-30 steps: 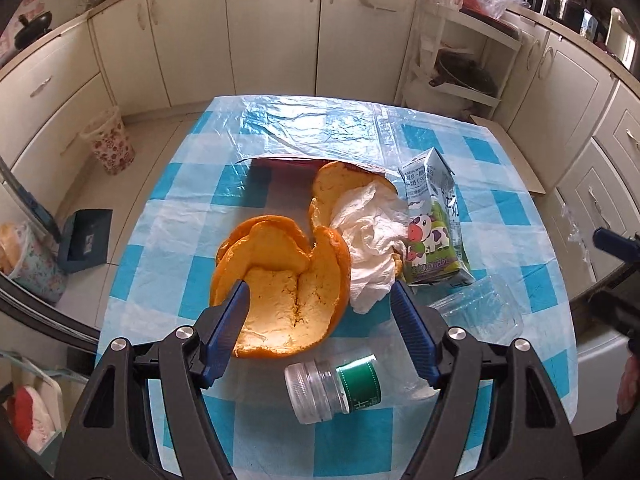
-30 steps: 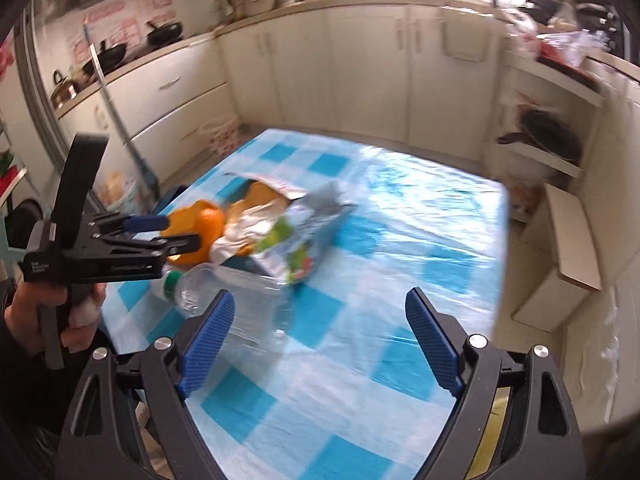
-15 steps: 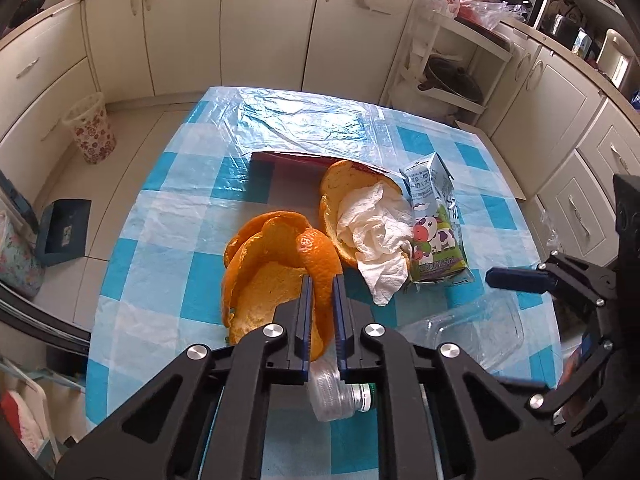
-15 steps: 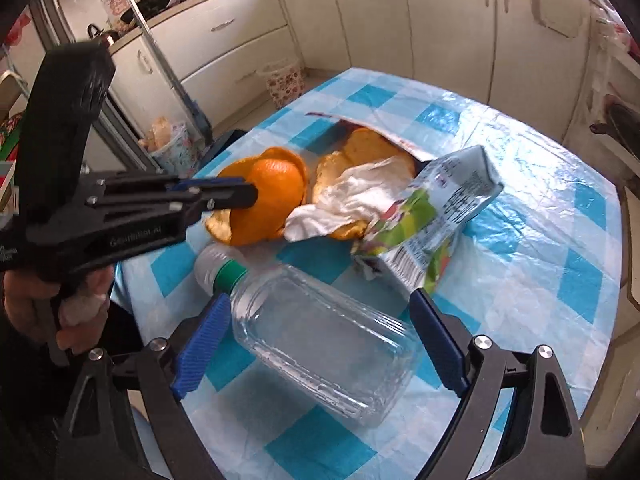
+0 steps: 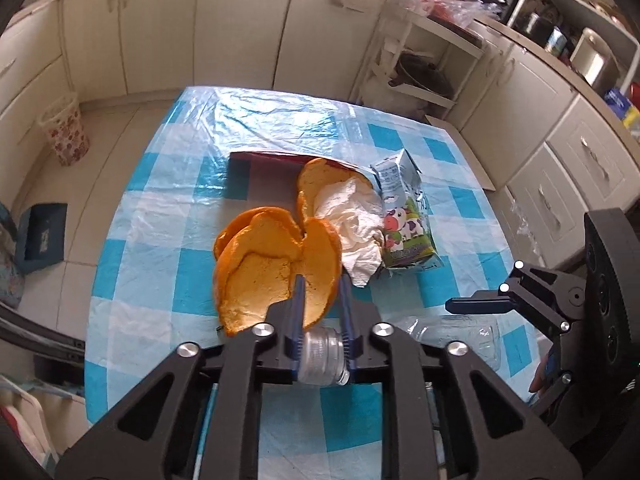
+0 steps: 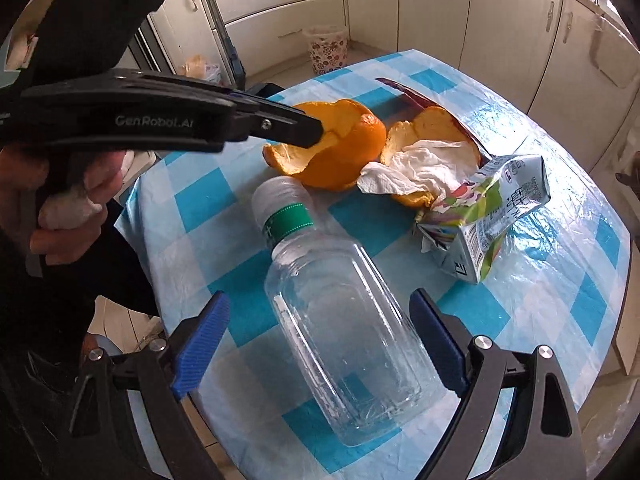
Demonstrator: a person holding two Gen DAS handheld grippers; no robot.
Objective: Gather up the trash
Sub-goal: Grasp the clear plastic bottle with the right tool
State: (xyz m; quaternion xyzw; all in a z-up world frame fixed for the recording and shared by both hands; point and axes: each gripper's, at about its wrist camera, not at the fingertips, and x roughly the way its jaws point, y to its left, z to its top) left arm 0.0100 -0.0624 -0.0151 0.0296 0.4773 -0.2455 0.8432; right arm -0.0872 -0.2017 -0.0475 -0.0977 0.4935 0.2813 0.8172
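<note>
The step in hand is judged to be the picking up of trash from the table (image 6: pixel 560 280), two pieces at once.

The left claw (image 5: pixel 321 300) is set on the orange peel (image 5: pixel 264 272). Its jaws have just been opening a little, but the gap is kept small. One curled flap of the peel is seen standing between the two blue fingers (image 5: pixel 298 304), and it looks to be touched on both sides, so the peel is judged to be held, though only softly. The rest of the peel is spread out ahead of this claw and to its left. The cap (image 5: pixel 322 356) of the bottle is seen just under the same fingers.

The right claw (image 6: pixel 318 340) is held wide open. The clear bottle (image 6: pixel 336 280) is found lying right between its fingers, with a gap left on each side, so nothing is gripped yet. The crumpled tissue (image 6: pixel 416 172) and the squashed milk carton (image 6: pixel 492 208) are left farther ahead of this claw, a bit to its right.

Next, the left claw's grip should be made tighter before the peel is lifted, or the flap may slip out. The right claw needs to be lowered a bit more and closed on the bottle's wide body. The bottle is smooth and round, so it should be squeezed at the middle. A flowery bin (image 6: pixel 326 50) is seen on the floor far ahead, and it is guessed that the trash is meant to be carried there
</note>
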